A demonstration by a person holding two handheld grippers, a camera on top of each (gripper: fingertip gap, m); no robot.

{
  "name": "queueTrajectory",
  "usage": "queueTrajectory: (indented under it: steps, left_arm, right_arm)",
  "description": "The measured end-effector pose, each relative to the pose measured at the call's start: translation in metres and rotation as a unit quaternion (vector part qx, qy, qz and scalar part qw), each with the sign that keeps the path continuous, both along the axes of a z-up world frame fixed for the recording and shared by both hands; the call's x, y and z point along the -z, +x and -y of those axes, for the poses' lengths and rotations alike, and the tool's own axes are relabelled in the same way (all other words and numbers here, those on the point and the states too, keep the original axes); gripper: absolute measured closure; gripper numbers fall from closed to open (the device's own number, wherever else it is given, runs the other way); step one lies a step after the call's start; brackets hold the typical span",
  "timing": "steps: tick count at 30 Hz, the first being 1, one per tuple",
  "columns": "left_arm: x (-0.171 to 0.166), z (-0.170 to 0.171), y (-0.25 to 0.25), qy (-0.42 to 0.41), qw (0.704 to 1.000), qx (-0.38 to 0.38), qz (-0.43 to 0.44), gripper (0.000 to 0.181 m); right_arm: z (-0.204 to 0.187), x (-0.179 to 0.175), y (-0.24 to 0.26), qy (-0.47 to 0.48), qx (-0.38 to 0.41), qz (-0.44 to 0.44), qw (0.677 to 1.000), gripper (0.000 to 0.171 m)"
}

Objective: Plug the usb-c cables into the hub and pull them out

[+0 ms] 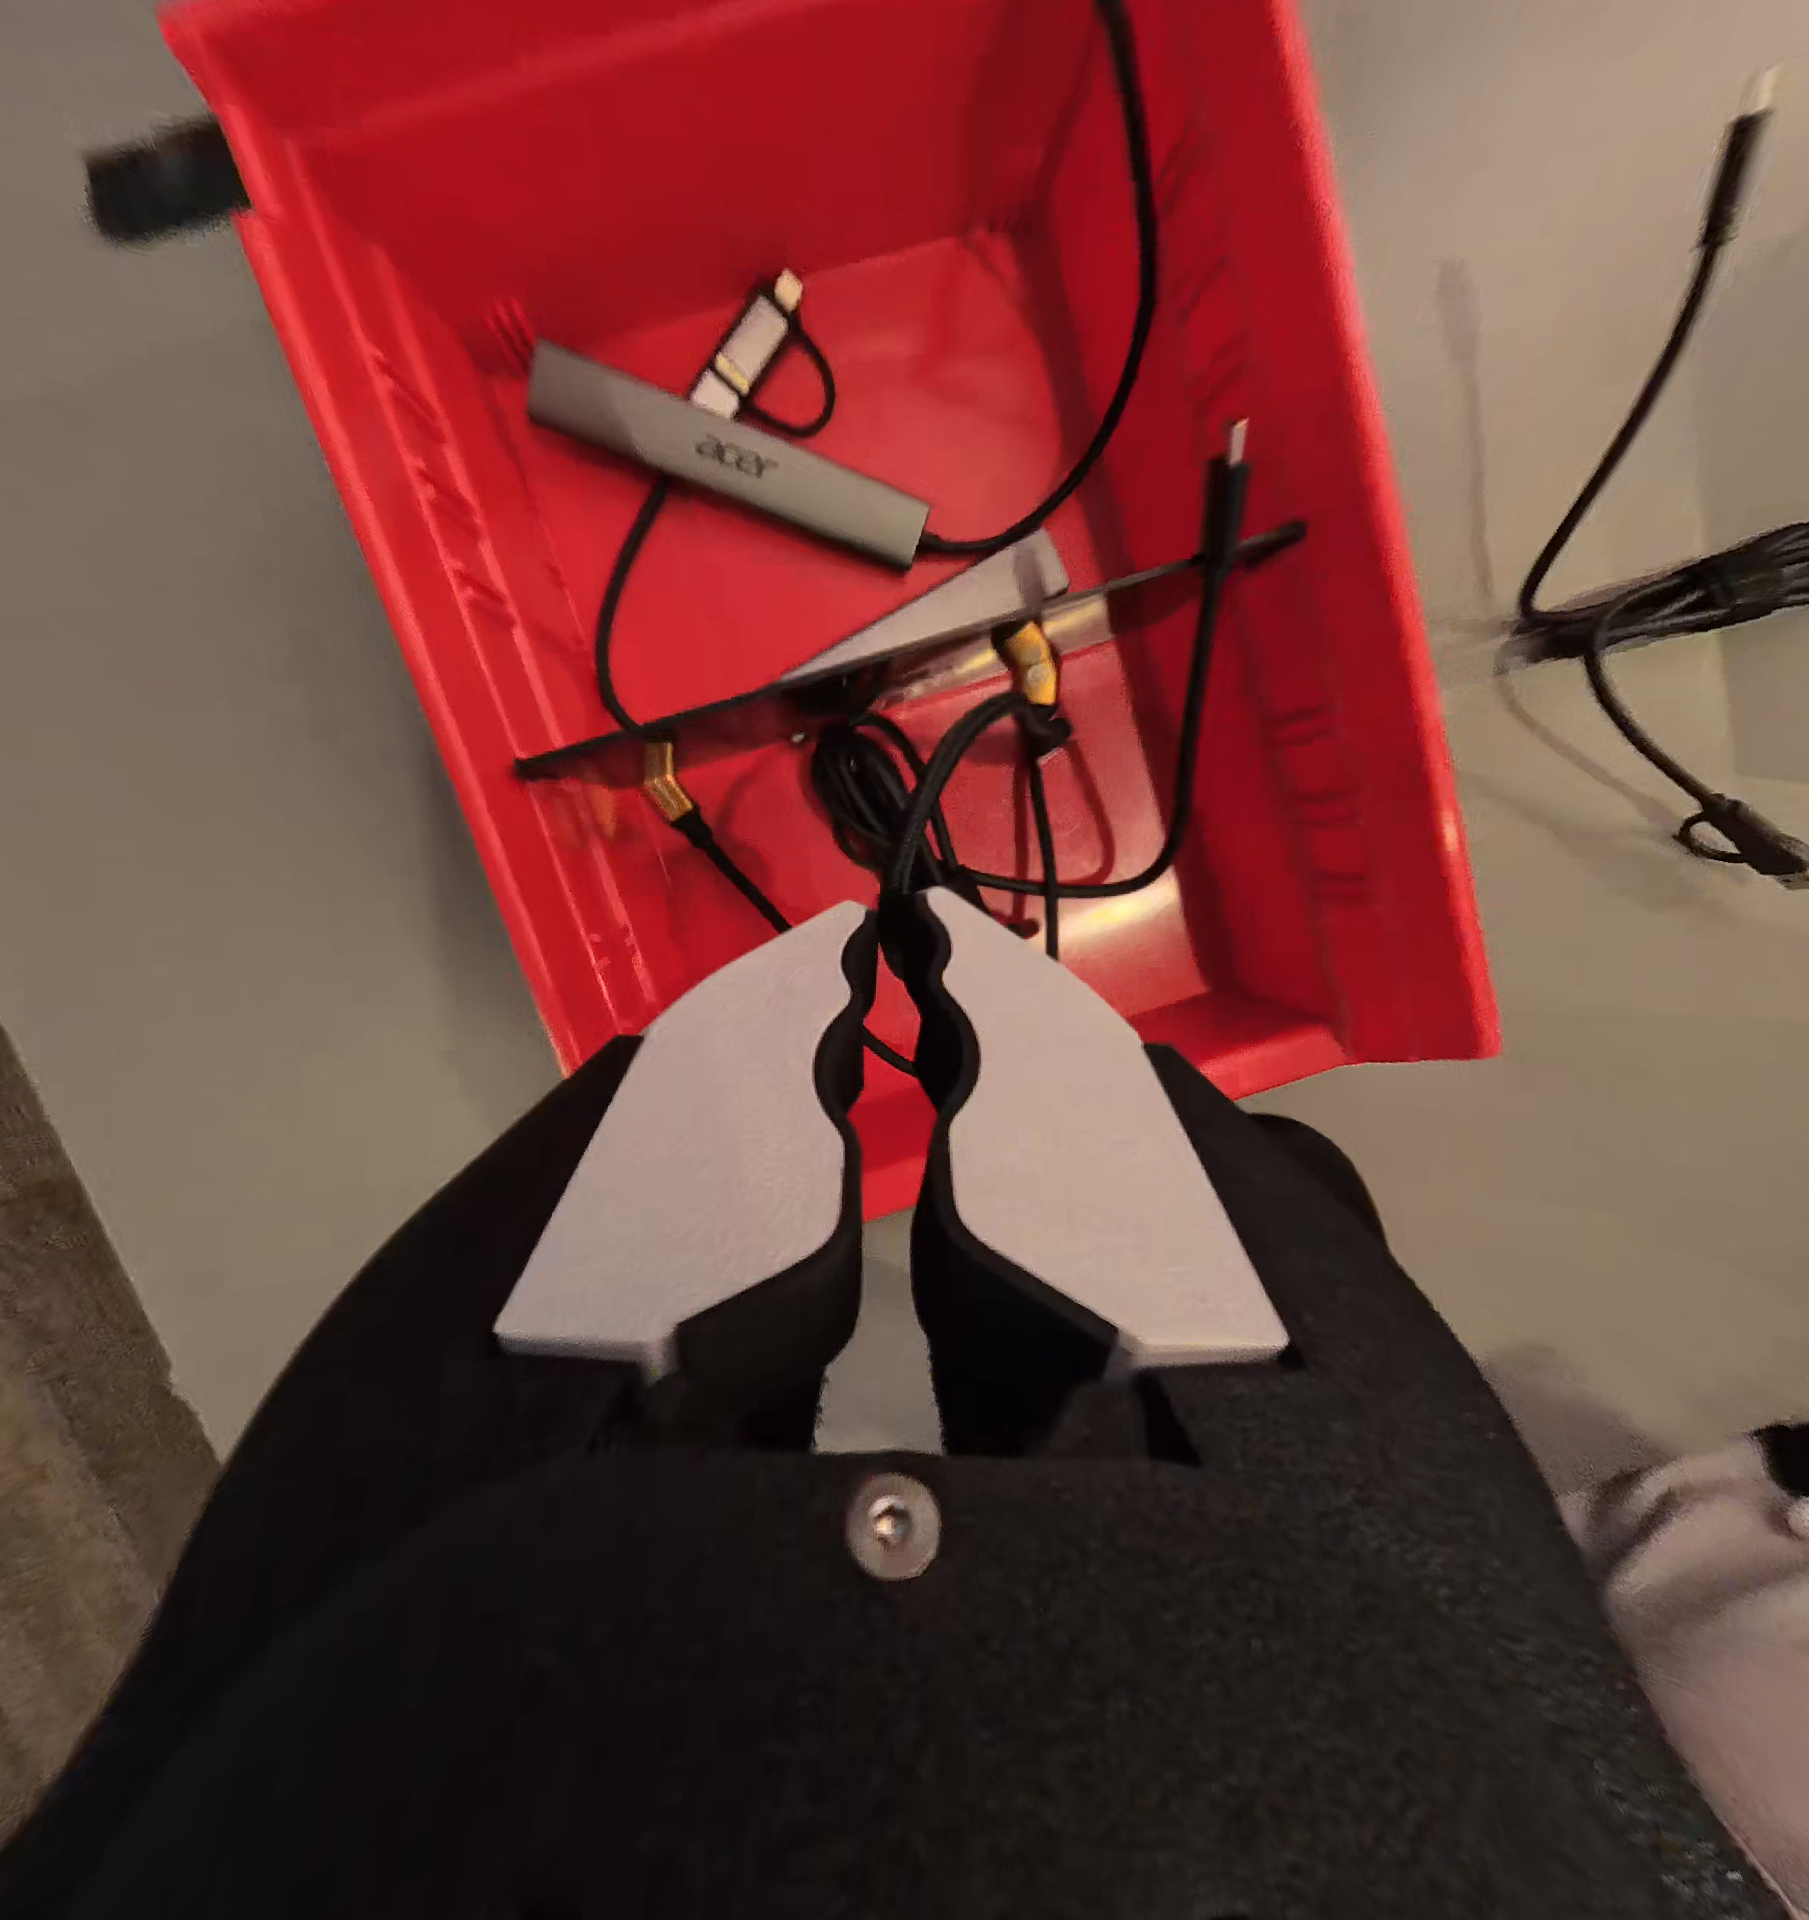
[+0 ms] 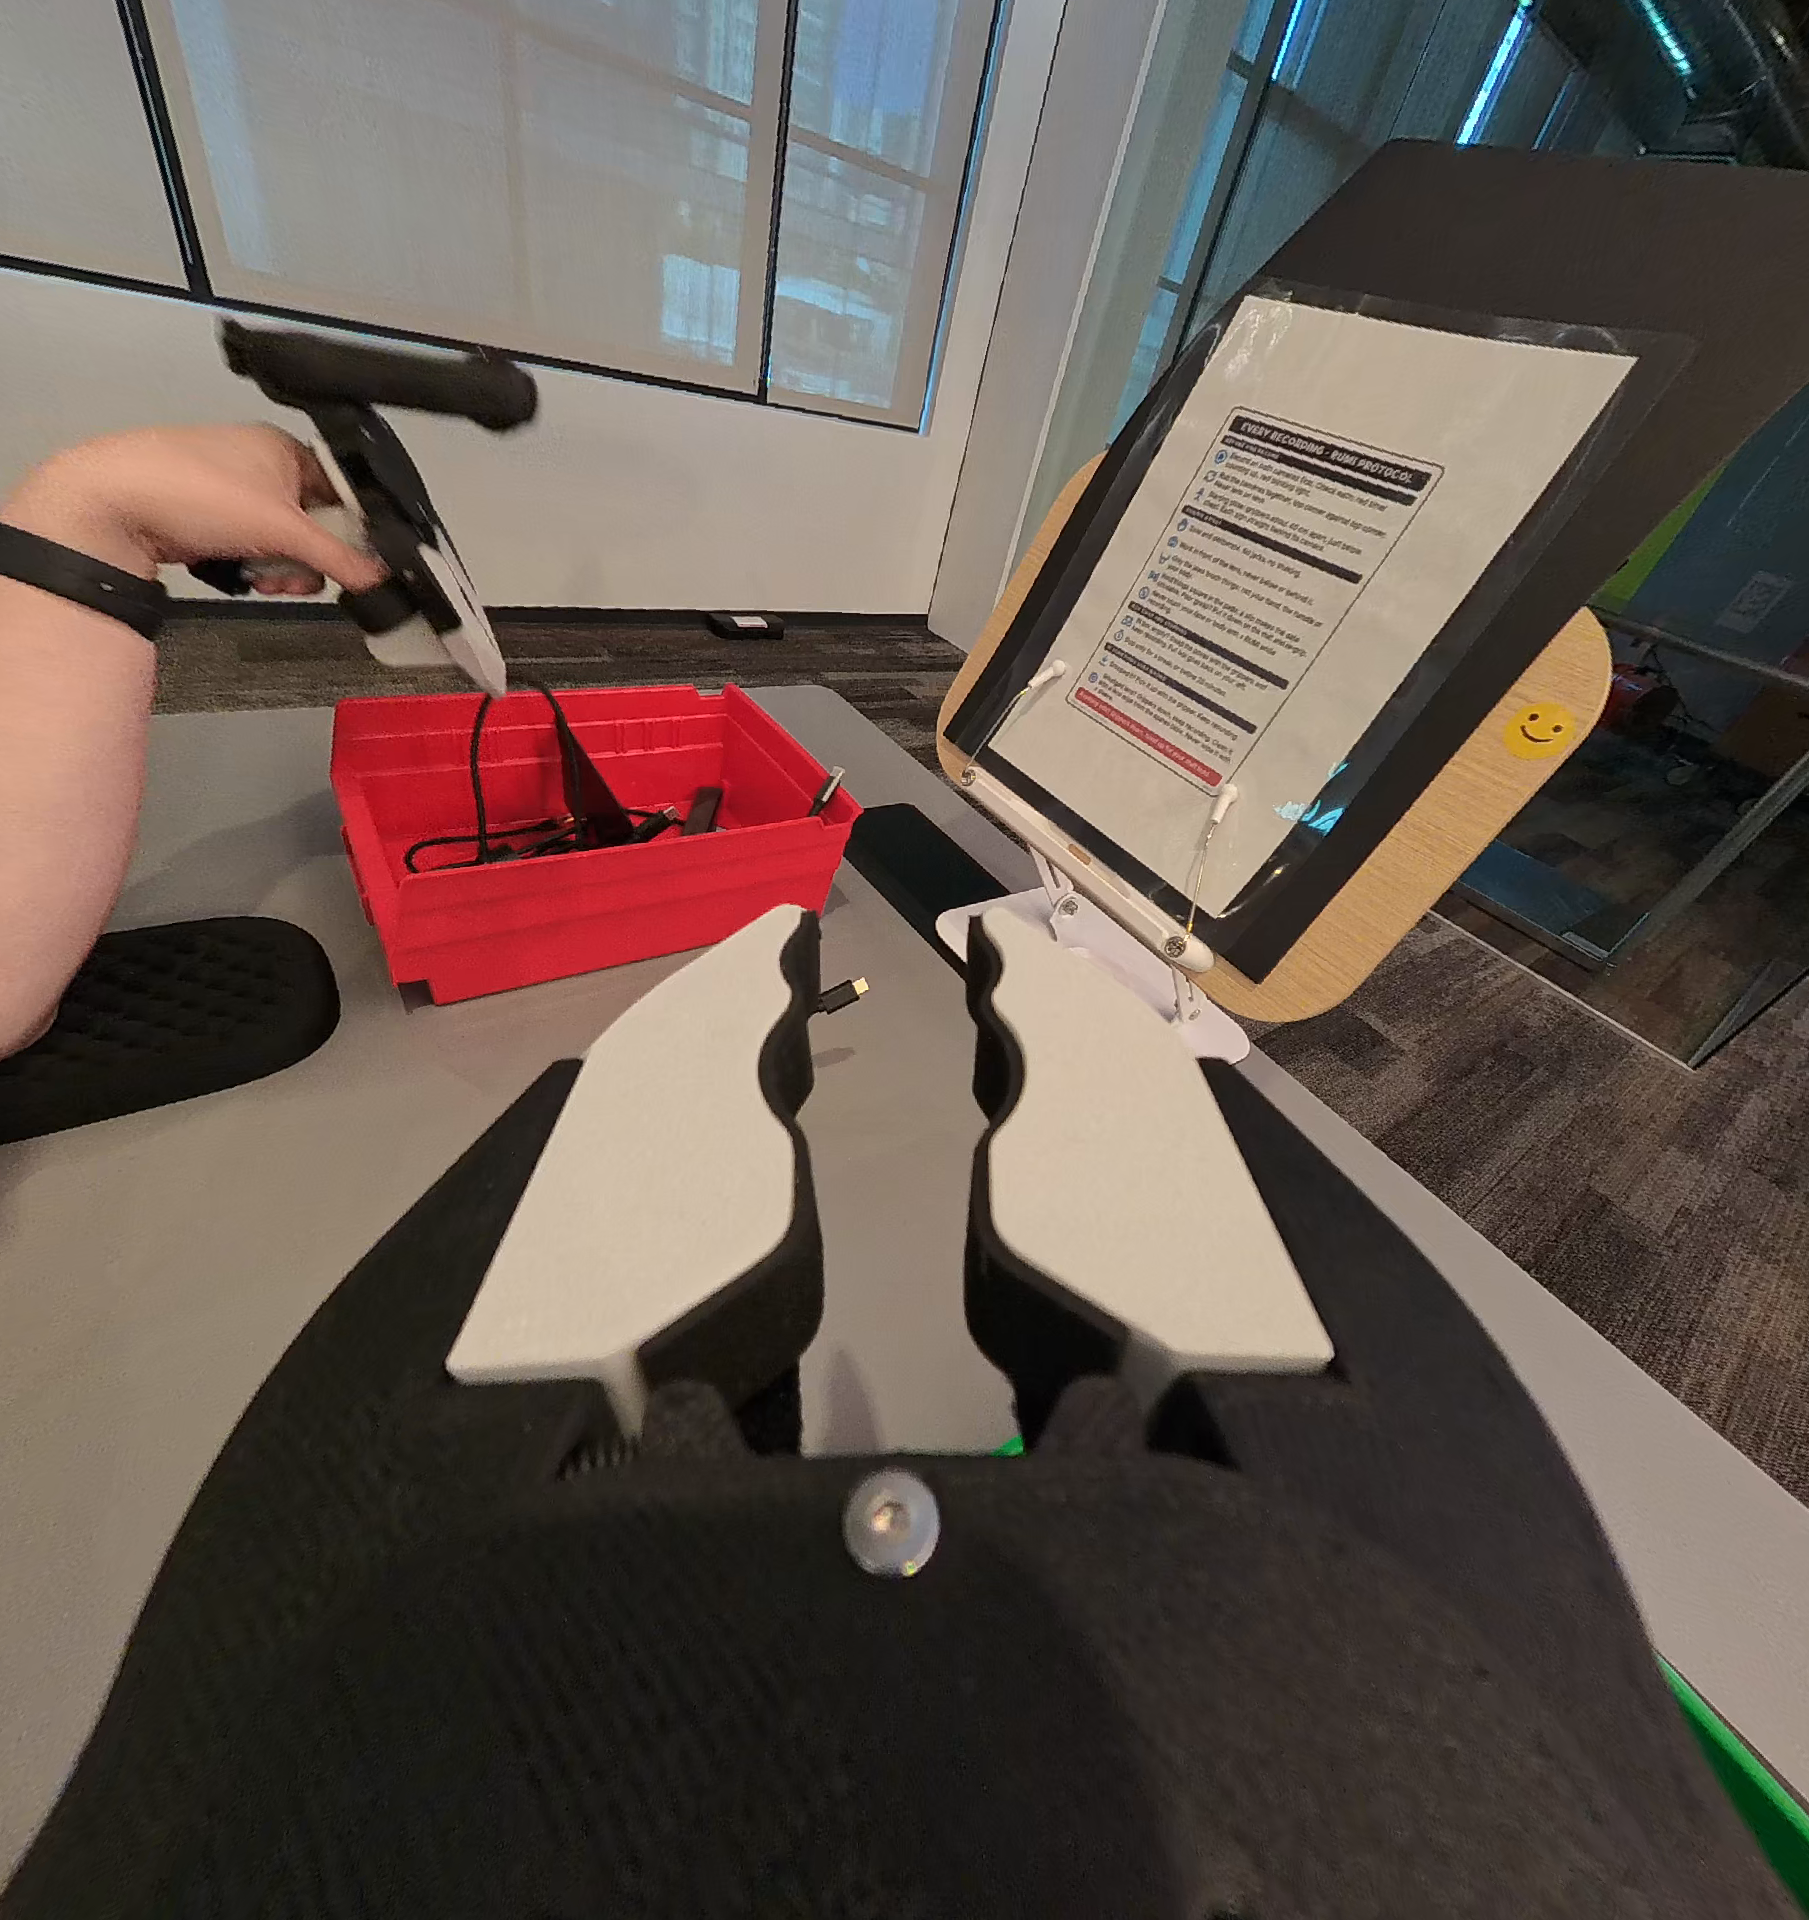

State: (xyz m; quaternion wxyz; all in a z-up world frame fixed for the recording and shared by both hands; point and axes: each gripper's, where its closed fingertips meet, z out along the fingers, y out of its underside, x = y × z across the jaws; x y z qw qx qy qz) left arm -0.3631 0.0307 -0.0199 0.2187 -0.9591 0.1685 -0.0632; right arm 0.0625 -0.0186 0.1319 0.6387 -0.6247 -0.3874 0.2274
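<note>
A red bin [image 1: 1347, 623] holds a grey hub [image 1: 734, 447] lying flat with a short adapter cable [image 1: 765, 364] beside it. My left gripper [image 1: 895, 925] is shut on a black braided cable [image 1: 941, 758] above the bin. A second grey flat hub [image 1: 952, 618] hangs tilted from the cable bundle, with gold-collared plugs [image 1: 1025, 660] at its edge. In the right wrist view the left gripper [image 2: 489, 675] is above the bin [image 2: 609, 914]. My right gripper [image 2: 889, 935] is open and empty, low over the table. A loose USB-C plug [image 2: 843, 992] lies just beyond its left finger.
More black cables [image 1: 1658, 613] lie on the grey table [image 1: 1606, 1195] right of the bin. A document stand with a printed sheet [image 2: 1274, 623] is at the right table edge. A black padded rest [image 2: 152, 1008] lies under the person's forearm [image 2: 38, 779]. There is about 45 cm between the tips of the two grippers.
</note>
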Motion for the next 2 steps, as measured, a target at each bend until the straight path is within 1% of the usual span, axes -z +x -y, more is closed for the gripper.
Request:
queueTrajectory:
  steps: [2]
  left_arm:
    - [-0.0157, 0.0029, 0.0057, 0.033, 0.999, 0.009, -0.003, 0.177]
  right_arm:
    - [-0.0004, 0.0003, 0.0003, 0.0, 0.001, 0.001, 1.0, 0.144]
